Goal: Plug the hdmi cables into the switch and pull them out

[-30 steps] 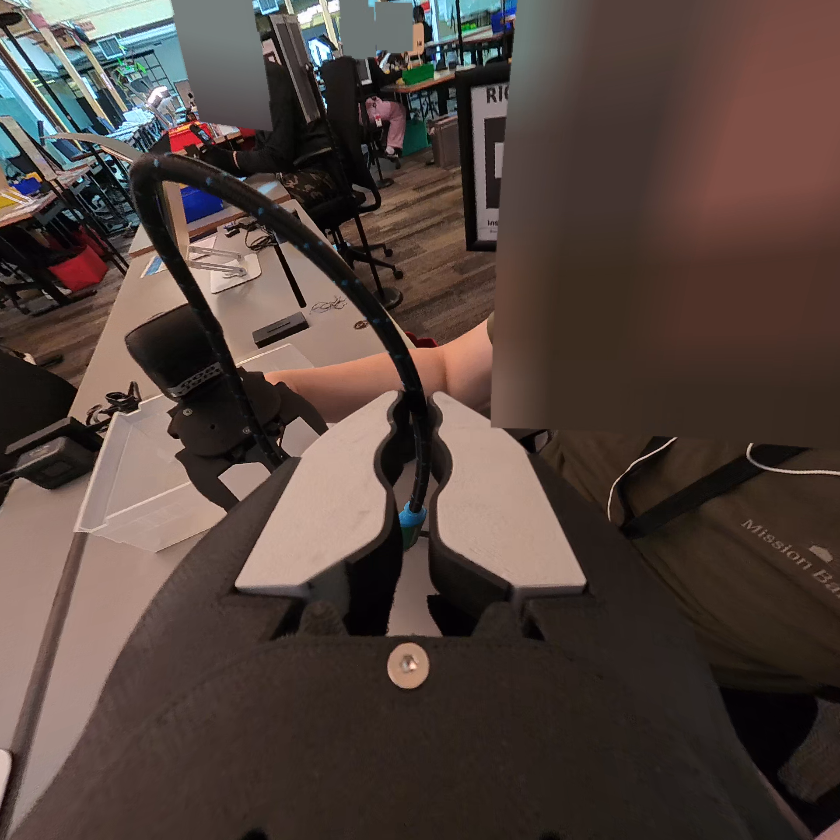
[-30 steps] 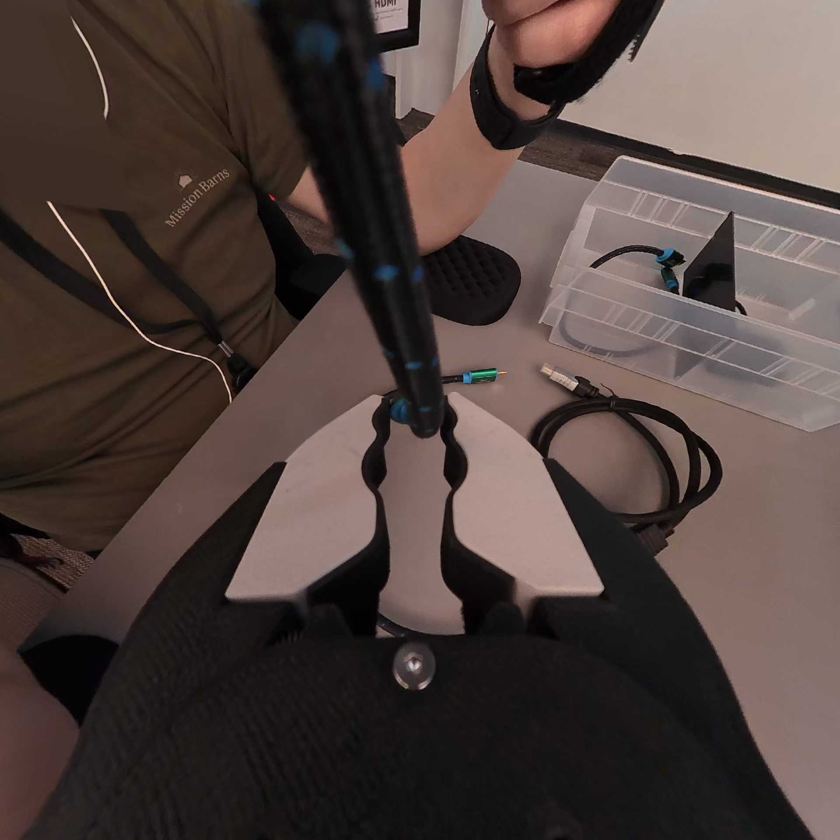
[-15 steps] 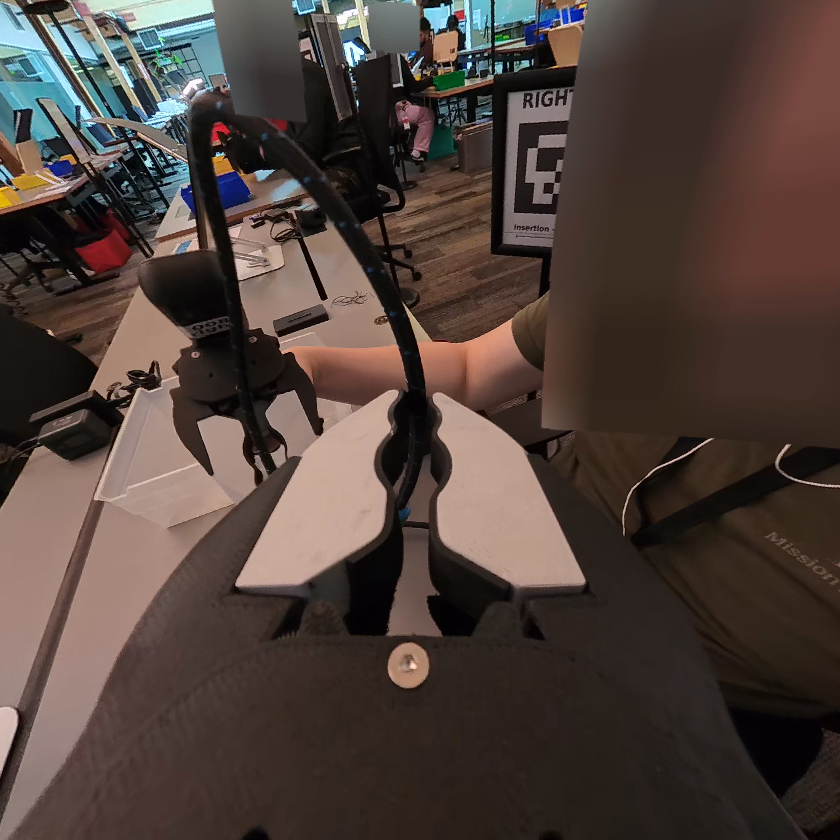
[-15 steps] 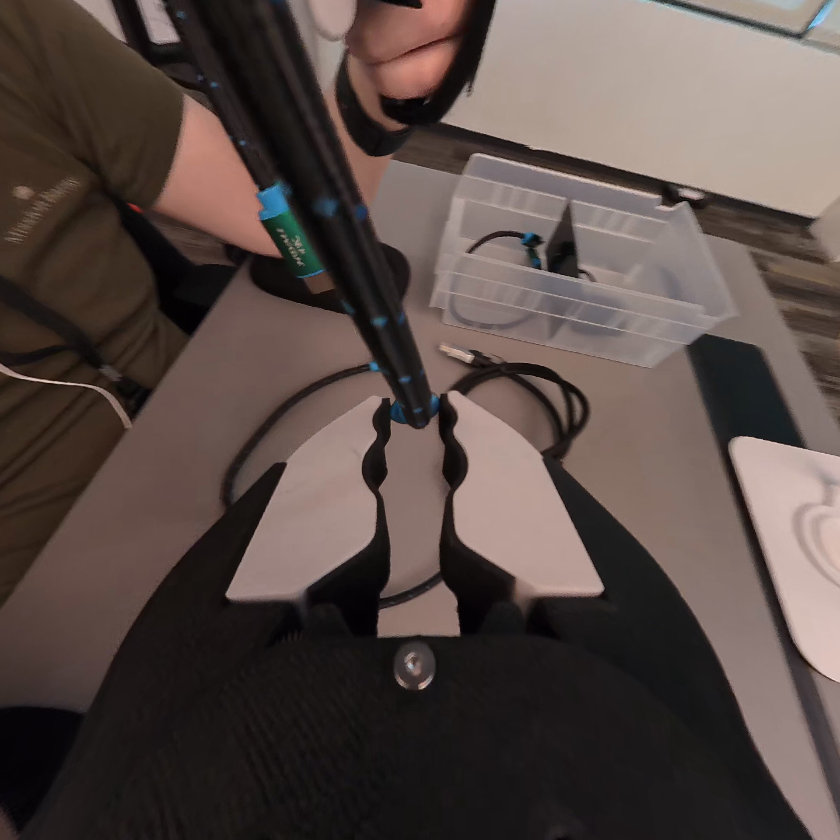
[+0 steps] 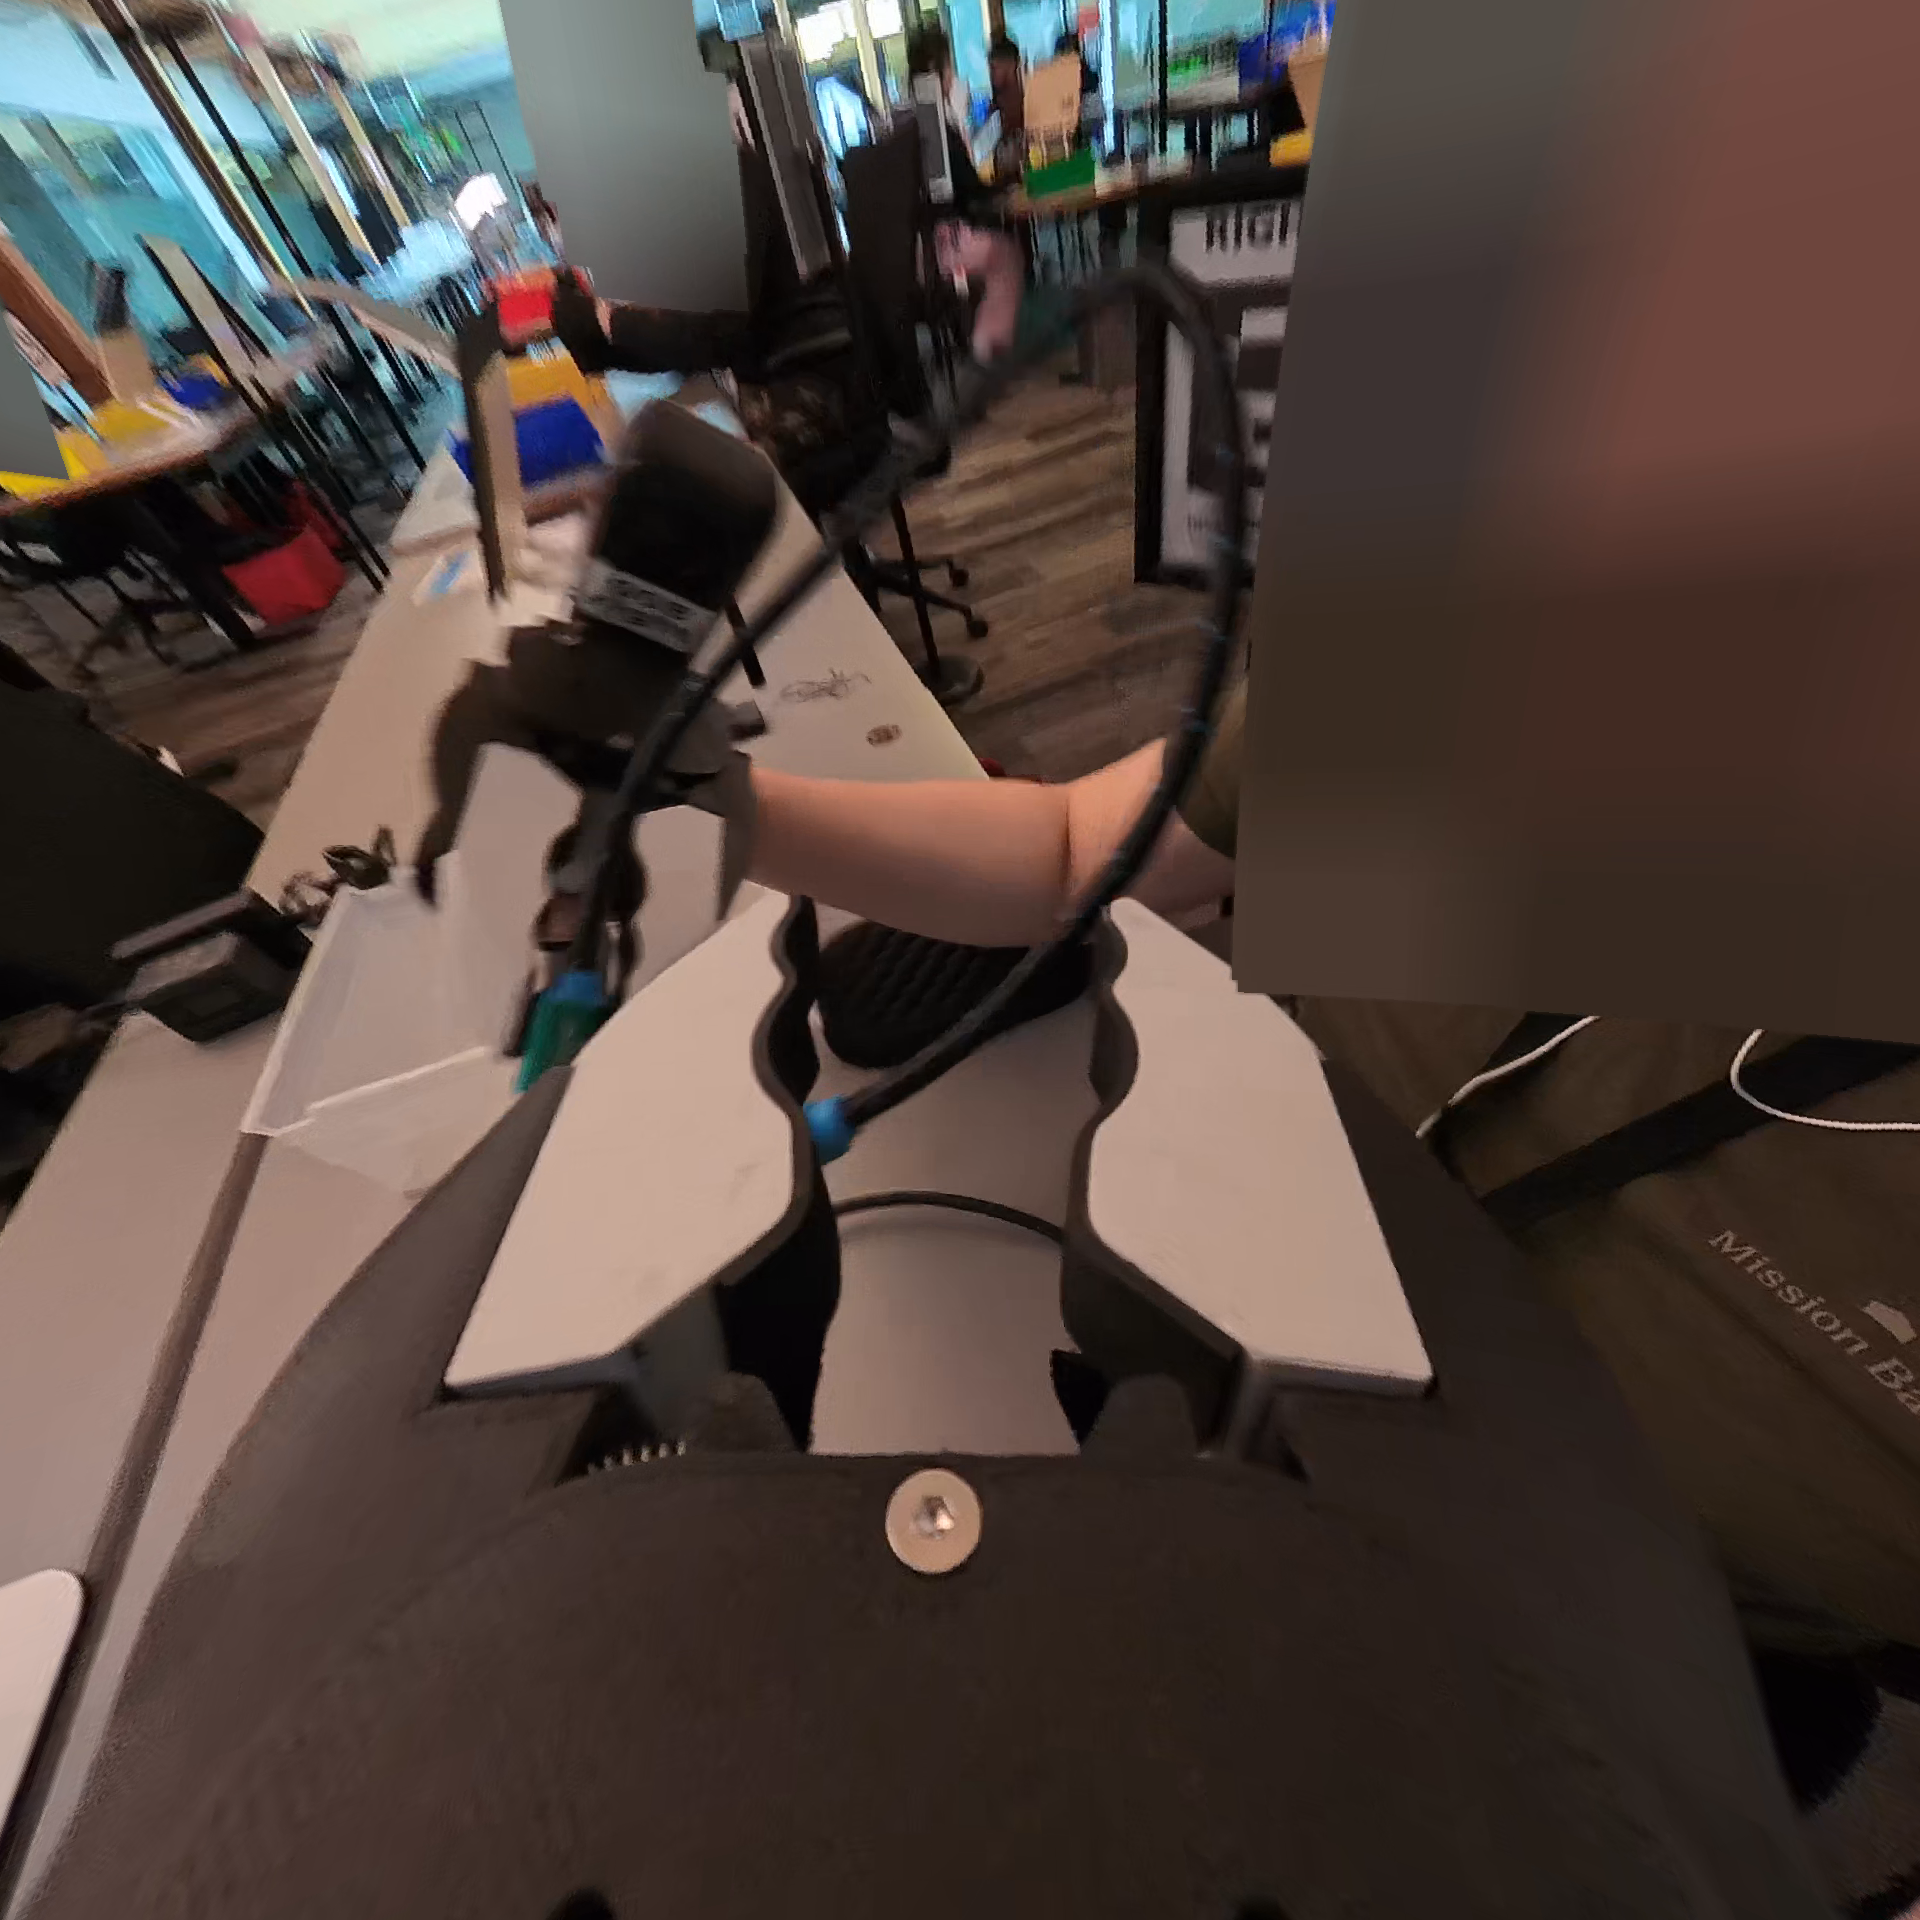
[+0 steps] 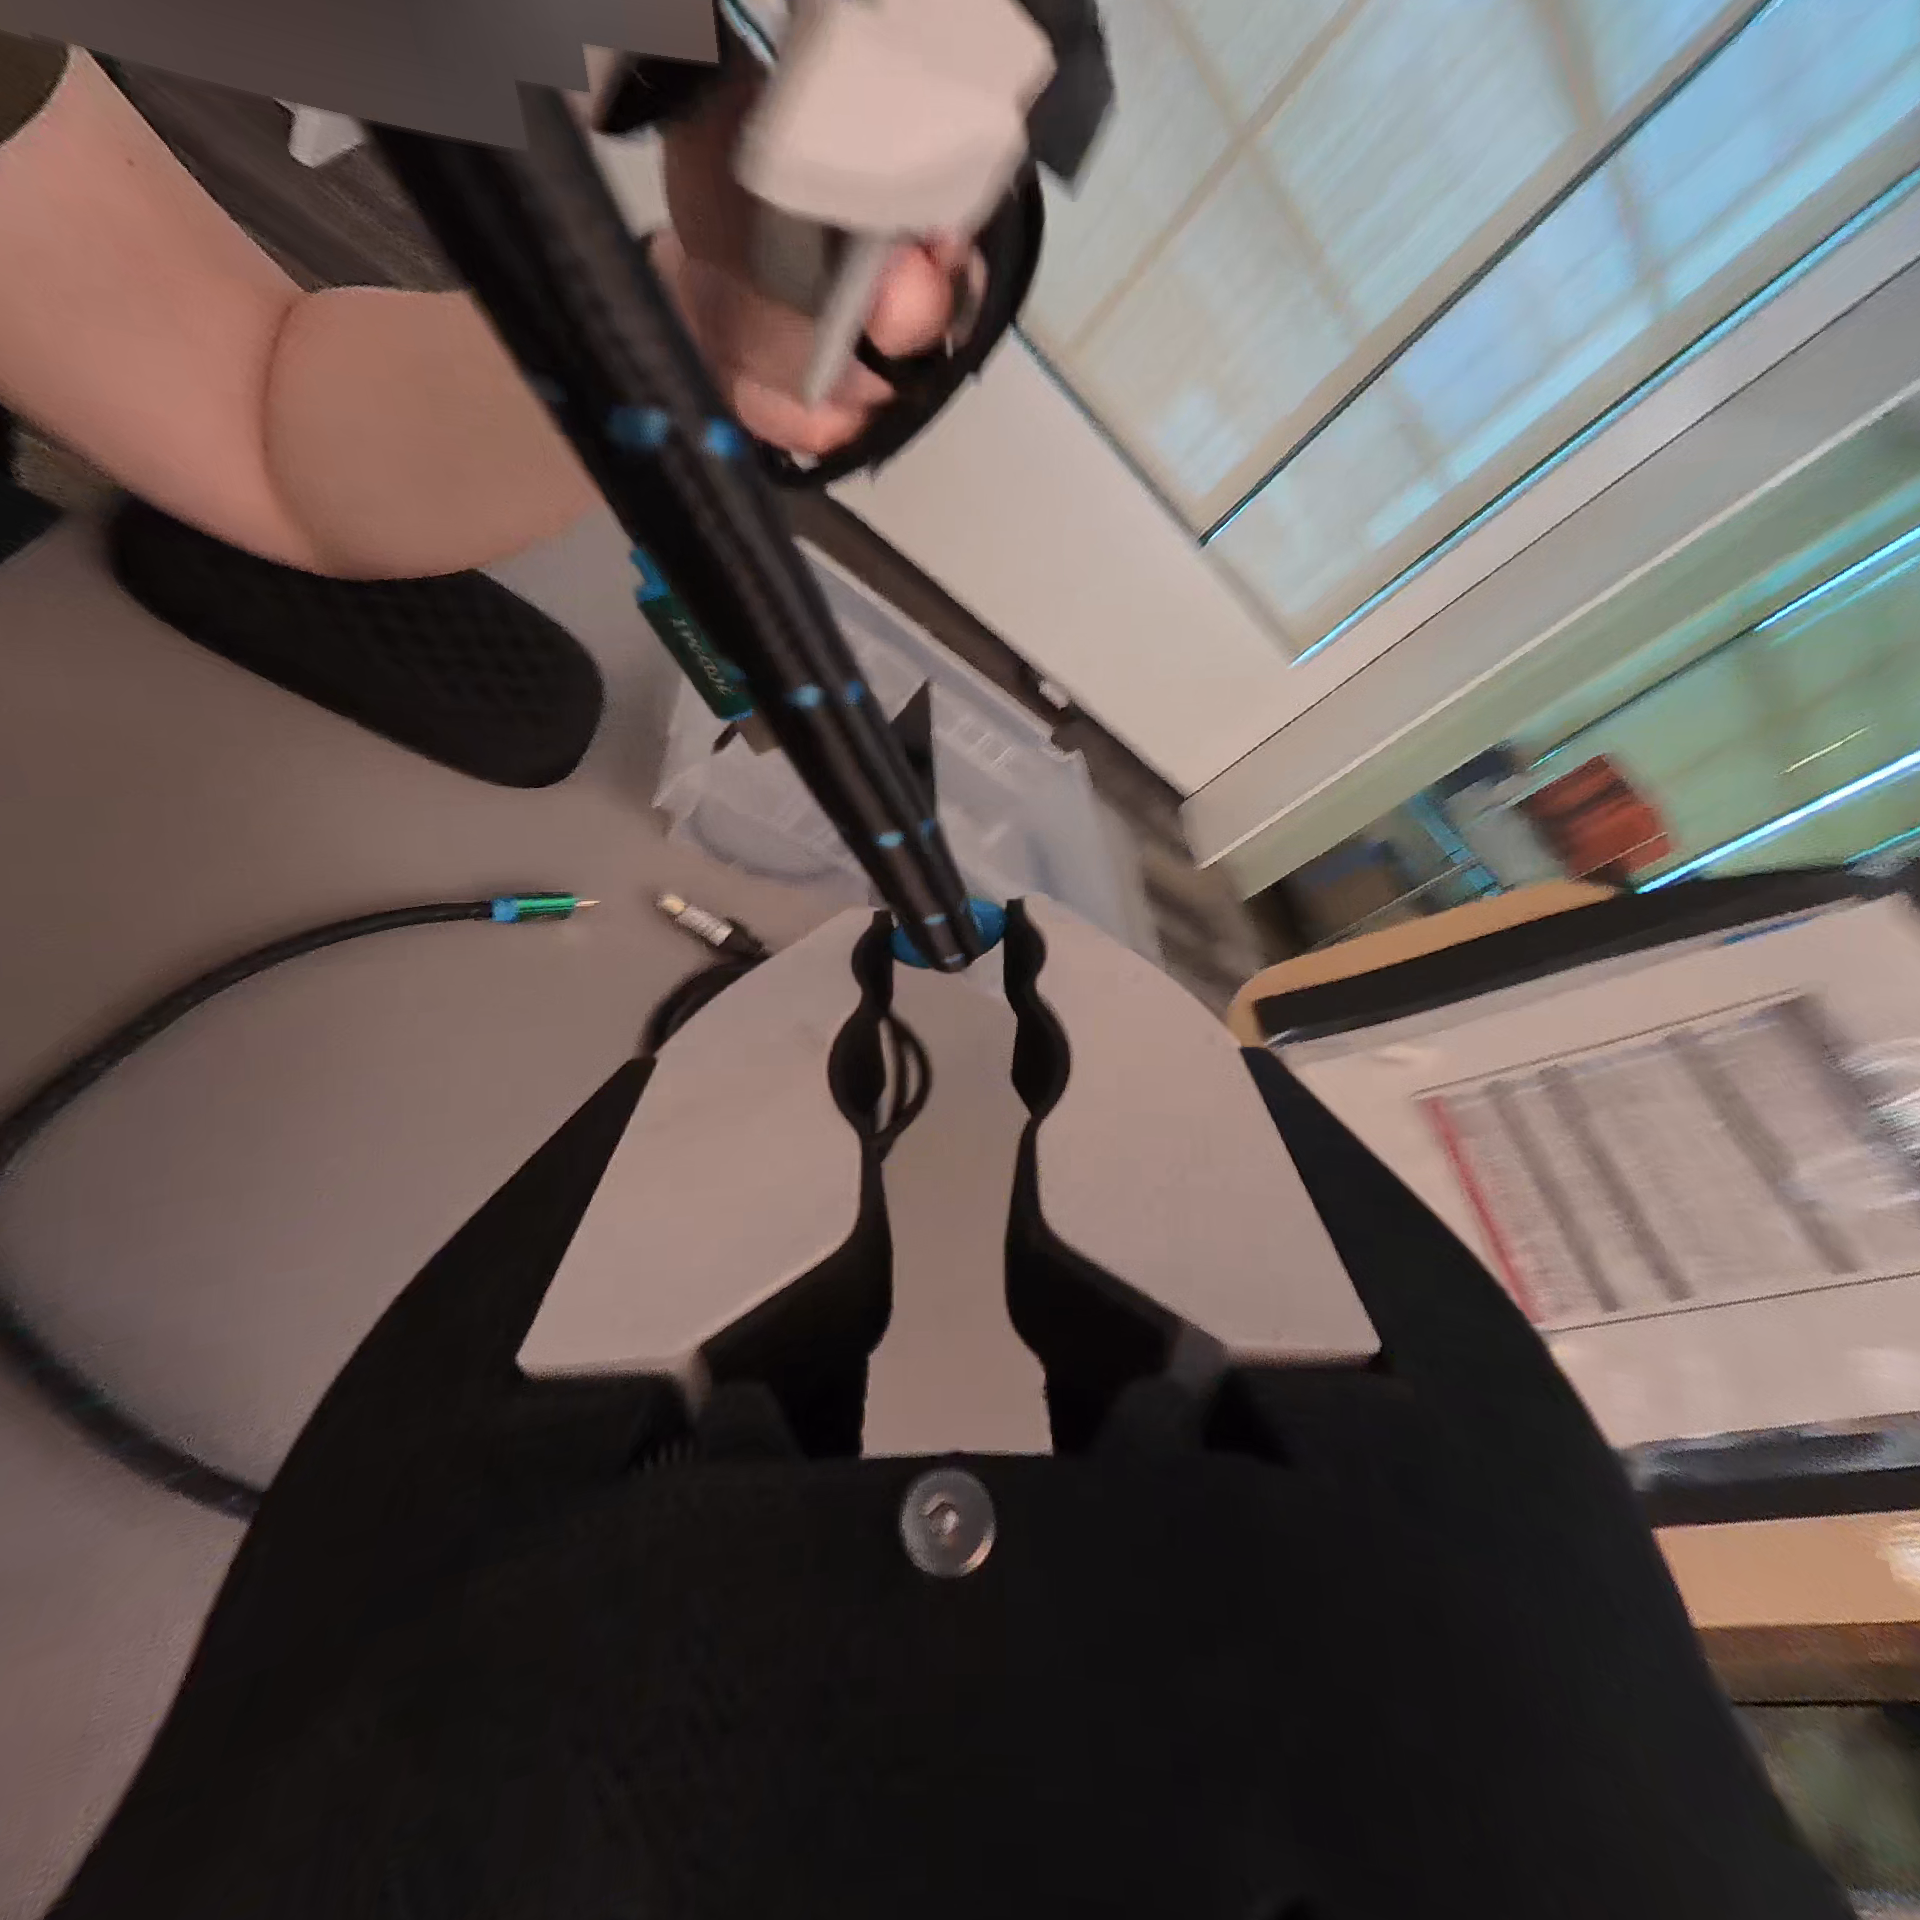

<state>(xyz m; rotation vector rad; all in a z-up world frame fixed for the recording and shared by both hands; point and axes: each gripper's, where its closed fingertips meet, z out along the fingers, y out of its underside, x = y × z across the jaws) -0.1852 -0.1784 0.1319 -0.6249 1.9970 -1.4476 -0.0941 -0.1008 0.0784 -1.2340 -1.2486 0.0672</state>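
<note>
We are holding the braided HDMI cable (image 6: 790,665) in the air, the right gripper (image 6: 940,940) clamped on its blue collar, while the left gripper (image 5: 940,997) is standing spread, only one finger touching the cable's other end. No switch is showing, so plugging is probably not yet begun; a second cable (image 6: 343,920) is lying on the table (image 6: 260,852).

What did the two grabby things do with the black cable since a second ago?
The left gripper opened its jaws and let go of the black cable, which now lies loose between them. The right gripper swung up and sideways. It stayed shut on the cable's blue collar.
</note>
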